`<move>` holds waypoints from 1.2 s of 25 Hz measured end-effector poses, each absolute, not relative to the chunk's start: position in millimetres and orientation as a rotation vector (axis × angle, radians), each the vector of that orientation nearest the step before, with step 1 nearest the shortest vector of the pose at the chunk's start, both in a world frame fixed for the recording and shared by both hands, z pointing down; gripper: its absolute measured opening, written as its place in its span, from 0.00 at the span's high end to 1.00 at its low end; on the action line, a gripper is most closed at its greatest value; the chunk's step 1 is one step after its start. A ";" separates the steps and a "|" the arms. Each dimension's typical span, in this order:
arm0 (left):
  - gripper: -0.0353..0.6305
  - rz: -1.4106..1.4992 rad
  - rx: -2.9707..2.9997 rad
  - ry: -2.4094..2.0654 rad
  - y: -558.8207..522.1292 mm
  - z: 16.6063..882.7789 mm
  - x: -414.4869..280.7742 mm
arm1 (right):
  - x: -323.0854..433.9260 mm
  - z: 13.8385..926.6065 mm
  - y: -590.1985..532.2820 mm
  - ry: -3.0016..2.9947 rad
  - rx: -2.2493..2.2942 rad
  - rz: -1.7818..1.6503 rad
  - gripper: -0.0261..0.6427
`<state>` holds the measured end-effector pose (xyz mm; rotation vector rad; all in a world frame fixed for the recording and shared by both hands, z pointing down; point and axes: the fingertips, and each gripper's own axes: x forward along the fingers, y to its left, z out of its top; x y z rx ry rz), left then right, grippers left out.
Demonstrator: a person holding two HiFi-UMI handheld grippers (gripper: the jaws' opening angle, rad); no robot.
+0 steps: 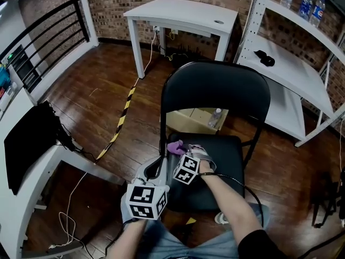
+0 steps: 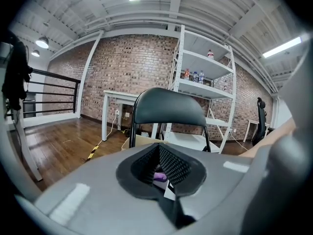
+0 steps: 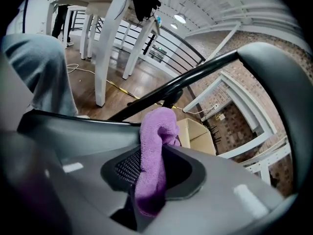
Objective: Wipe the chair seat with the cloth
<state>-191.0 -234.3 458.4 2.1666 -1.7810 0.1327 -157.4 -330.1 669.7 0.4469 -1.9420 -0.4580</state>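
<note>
A black folding chair stands before me, its seat [image 1: 222, 171] and backrest [image 1: 215, 90] facing me. My right gripper [image 1: 180, 148] is over the seat's front left corner, shut on a purple cloth [image 1: 174, 147]. In the right gripper view the cloth [image 3: 154, 155] hangs out between the jaws of the right gripper [image 3: 151, 180], with the chair's black frame tube [image 3: 171, 89] beyond. My left gripper [image 1: 156, 167] is just left of the seat, shut and empty. In the left gripper view, past the left gripper [image 2: 164, 180], a bit of cloth [image 2: 159, 176] and the backrest [image 2: 168, 106] show.
A cardboard box [image 1: 195, 117] with a bottle lies under the chair. Behind it stands a white desk [image 1: 183, 12], and white shelving [image 1: 294, 69] with bottles runs along the right. At left are a white table [image 1: 21, 182] with a black cloth [image 1: 29, 144], floor cables and striped tape [image 1: 122, 116].
</note>
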 end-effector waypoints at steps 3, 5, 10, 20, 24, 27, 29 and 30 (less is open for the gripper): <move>0.94 0.129 2.178 -1.779 -229.1 457.6 -183.4 | -148.2 670.1 -303.9 -1.960 0.444 -0.435 0.81; 0.94 0.124 2.183 -1.779 -224.9 457.7 -179.4 | -142.8 669.8 -283.2 -1.973 0.435 -0.425 0.81; 0.94 0.117 2.195 -1.780 -211.9 457.1 -165.5 | -130.9 670.8 -233.6 -2.008 0.410 -0.407 0.81; 0.94 0.113 2.206 -1.790 -185.1 457.4 -146.9 | -116.6 670.1 -158.5 -2.053 0.398 -0.386 0.81; 0.94 0.113 2.216 -1.790 -179.3 454.0 -142.1 | -113.1 667.0 -128.7 -2.074 0.387 -0.394 0.81; 0.94 0.119 2.219 -1.788 -177.2 453.9 -138.9 | -112.4 667.8 -110.6 -2.096 0.379 -0.384 0.81; 0.94 0.120 2.221 -1.784 -176.4 454.5 -136.9 | -112.4 670.1 -102.6 -2.107 0.375 -0.370 0.81; 0.94 0.118 2.223 -1.783 -176.0 454.2 -136.0 | -112.3 670.7 -100.5 -2.108 0.374 -0.371 0.81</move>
